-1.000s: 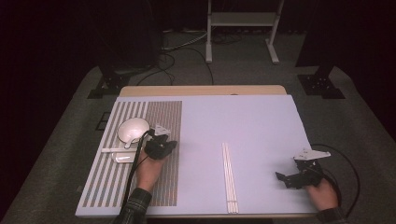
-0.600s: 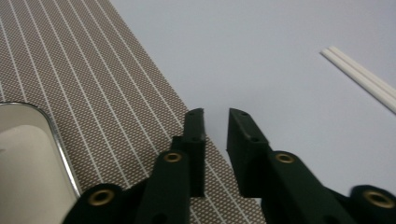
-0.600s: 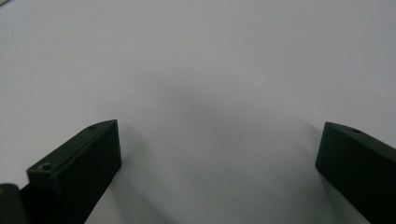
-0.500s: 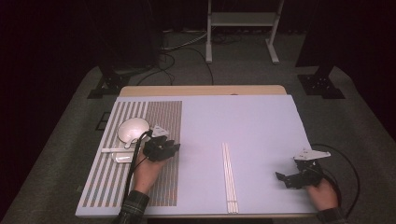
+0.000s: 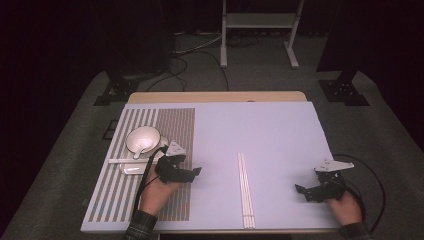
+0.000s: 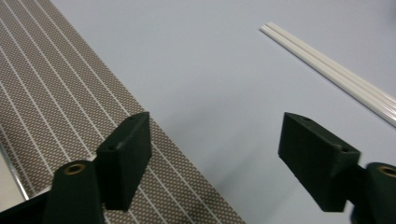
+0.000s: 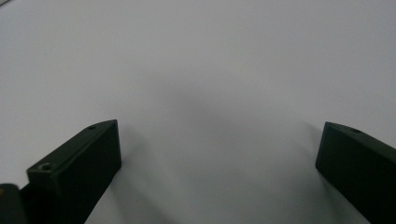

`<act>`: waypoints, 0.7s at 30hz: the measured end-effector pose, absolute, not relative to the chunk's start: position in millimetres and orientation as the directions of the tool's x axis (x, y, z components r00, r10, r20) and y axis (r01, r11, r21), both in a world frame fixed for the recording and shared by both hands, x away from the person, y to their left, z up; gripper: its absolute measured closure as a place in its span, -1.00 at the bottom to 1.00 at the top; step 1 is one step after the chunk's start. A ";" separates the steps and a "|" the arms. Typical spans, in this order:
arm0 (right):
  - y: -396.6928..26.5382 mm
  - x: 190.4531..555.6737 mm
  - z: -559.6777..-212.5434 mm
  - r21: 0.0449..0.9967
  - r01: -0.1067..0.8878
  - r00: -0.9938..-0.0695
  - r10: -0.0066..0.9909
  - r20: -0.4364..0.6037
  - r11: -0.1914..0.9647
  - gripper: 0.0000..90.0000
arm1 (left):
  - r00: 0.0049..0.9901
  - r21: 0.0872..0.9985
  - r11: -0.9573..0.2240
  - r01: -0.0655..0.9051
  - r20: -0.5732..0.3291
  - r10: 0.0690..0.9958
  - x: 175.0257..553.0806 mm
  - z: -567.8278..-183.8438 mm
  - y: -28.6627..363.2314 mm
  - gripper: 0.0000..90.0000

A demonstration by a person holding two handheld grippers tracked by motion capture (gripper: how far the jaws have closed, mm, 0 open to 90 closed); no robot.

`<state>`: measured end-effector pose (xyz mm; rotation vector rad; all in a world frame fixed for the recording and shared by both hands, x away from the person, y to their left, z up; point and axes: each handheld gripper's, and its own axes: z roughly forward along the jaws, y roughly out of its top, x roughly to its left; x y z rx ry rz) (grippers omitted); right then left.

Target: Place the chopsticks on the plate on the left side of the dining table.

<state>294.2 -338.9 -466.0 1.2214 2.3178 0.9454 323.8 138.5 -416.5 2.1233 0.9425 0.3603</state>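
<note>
Table setting, mid-step. The left gripper (image 5: 192,172), its jaws just opened wide with nothing between them, points at the chopsticks (image 5: 245,190) lying mid-table; bowl (image 5: 142,140) and spoon (image 5: 134,169) sit on the striped mat (image 5: 172,125). Likely next: grasp the chopsticks. The right gripper (image 5: 306,192) rests open and empty. The left gripper view resolves the mat's weave (image 6: 56,107).

A table (image 5: 280,130) carries a striped mat (image 5: 172,125) along its left side. On the mat's middle sits a bowl (image 5: 142,138) holding a spoon (image 5: 138,150), with a small dish (image 5: 131,169) just in front of it. A pair of chopsticks (image 5: 245,190) lies lengthwise near the table's front centre. The left gripper (image 5: 192,173) hovers at the mat's right edge, between bowl and chopsticks. The right gripper (image 5: 303,192) sits well right of the chopsticks, near the front corner.
</note>
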 end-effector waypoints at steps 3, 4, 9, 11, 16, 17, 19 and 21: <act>-338.9 294.2 -466.0 0.701 0.588 -0.564 0.825 -0.002 0.404 -1.00 | 0.693 0.748 -0.443 0.494 -0.032 0.720 317.4 -416.7 137.0 -0.71; -338.9 294.2 -466.0 0.700 0.588 -0.565 0.825 -0.002 0.404 -1.00 | 0.696 0.747 -0.448 0.492 -0.029 0.717 315.6 -416.5 136.3 -0.76; -338.8 294.0 -466.1 0.701 0.588 -0.564 0.826 -0.002 0.403 -1.00 | 0.713 0.754 -0.458 0.472 -0.021 0.701 305.7 -416.7 133.8 -0.89; -338.8 294.0 -466.1 0.701 0.588 -0.564 0.826 -0.002 0.403 -1.00 | 0.718 0.756 -0.461 0.464 -0.016 0.696 301.7 -417.5 133.1 -0.95; -338.9 294.1 -466.0 0.701 0.588 -0.564 0.826 -0.002 0.404 -1.00 | 0.732 0.759 -0.467 0.453 -0.017 0.682 291.5 -424.0 133.9 -1.00; -338.9 294.1 -466.1 0.701 0.588 -0.564 0.826 -0.002 0.404 -1.00 | 0.733 0.757 -0.471 0.453 -0.015 0.680 289.7 -425.1 134.5 -1.00; -338.8 294.1 -466.0 0.701 0.588 -0.564 0.826 -0.002 0.404 -1.00 | 0.735 0.758 -0.471 0.452 -0.017 0.677 286.6 -427.4 135.1 -1.00; -338.8 294.0 -466.0 0.701 0.588 -0.564 0.826 -0.002 0.404 -1.00 | 0.739 0.757 -0.478 0.446 -0.010 0.673 283.5 -430.7 136.3 -1.00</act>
